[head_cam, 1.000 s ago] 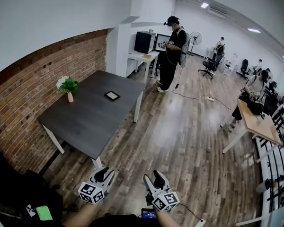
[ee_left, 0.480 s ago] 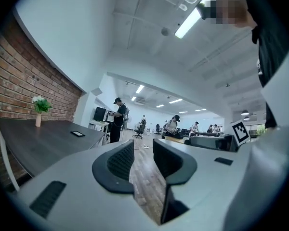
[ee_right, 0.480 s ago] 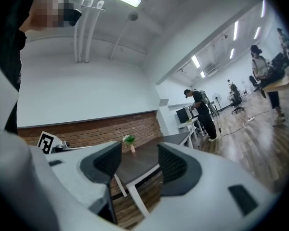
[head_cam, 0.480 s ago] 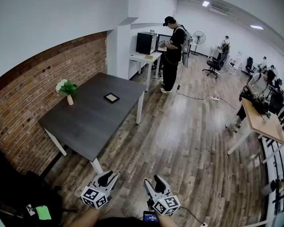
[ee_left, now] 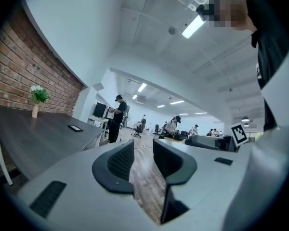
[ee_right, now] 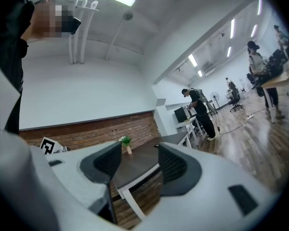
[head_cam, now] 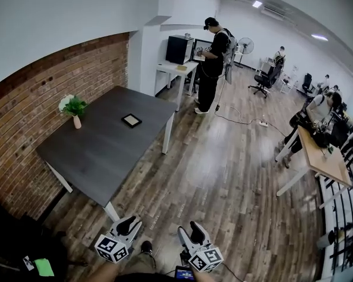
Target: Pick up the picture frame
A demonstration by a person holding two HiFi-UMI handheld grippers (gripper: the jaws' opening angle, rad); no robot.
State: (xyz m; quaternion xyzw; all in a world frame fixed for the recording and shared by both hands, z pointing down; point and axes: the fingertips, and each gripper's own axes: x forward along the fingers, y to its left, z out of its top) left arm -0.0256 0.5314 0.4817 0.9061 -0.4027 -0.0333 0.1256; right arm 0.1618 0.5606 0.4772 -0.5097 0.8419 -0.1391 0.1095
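1. Picture frame (head_cam: 131,120): lies flat on the dark table (head_cam: 100,151), at 11 o'clock from both grippers and well apart from them
2. Left gripper (head_cam: 128,222): jaws apart, nothing between
3. Right gripper (head_cam: 192,230): jaws apart, nothing between
4. Potted plant (head_cam: 74,107): at 9 o'clock of the frame

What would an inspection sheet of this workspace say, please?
Surface: dark table beside the brick wall.
Job's things: frame lies flat on the table, untouched.
Clutter: potted plant at the table's wall side, apart from the frame.
Grippers: left gripper and right gripper both open and empty, over the floor, short of the table.
Cables: cable across the floor beyond the table.
Surroundings: person standing at a desk; others farther back.
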